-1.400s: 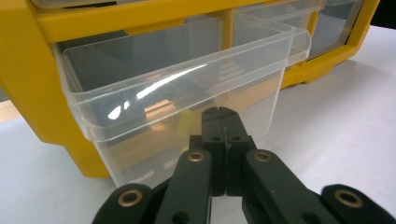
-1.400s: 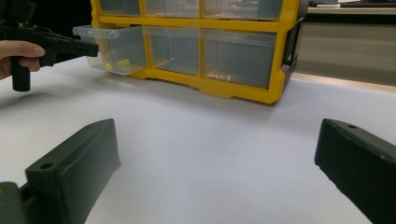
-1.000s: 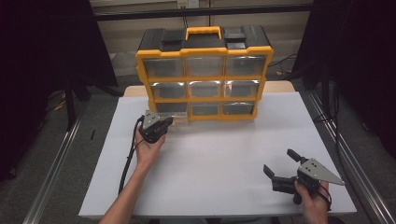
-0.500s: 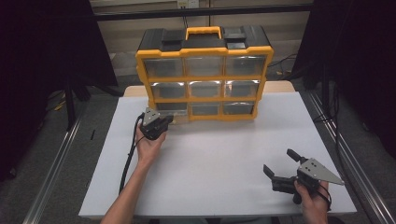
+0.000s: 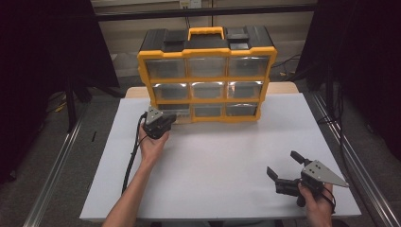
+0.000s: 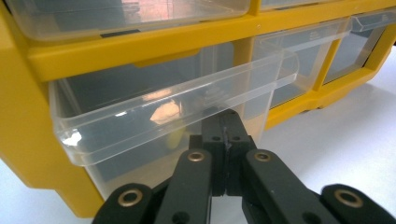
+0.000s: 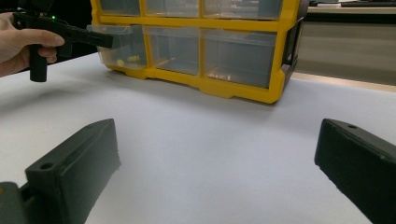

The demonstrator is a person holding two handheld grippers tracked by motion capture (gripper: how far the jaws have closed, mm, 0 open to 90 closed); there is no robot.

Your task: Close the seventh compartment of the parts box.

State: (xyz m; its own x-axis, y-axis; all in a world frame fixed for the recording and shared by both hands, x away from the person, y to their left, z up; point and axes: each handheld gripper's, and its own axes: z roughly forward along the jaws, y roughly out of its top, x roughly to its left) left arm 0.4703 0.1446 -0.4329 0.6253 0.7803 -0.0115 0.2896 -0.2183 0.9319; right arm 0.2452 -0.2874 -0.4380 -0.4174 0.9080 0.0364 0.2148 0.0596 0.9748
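High view: one yellow organizer (image 5: 206, 75) with nine clear drawers (three rows of three); left claw (image 5: 166, 120) pressed together at the bottom-left drawer (image 6: 154, 116), right claw (image 5: 283, 169) spread over the white surface (image 5: 222, 161).

Yellow frame with black top on the organizer (image 5: 206, 53), clear drawer (image 6: 154, 112) at nine o'clock holding small yellow pieces (image 7: 126, 60); black jaws, white table (image 5: 222, 161).

text: none legible | labels: none | numbers: none
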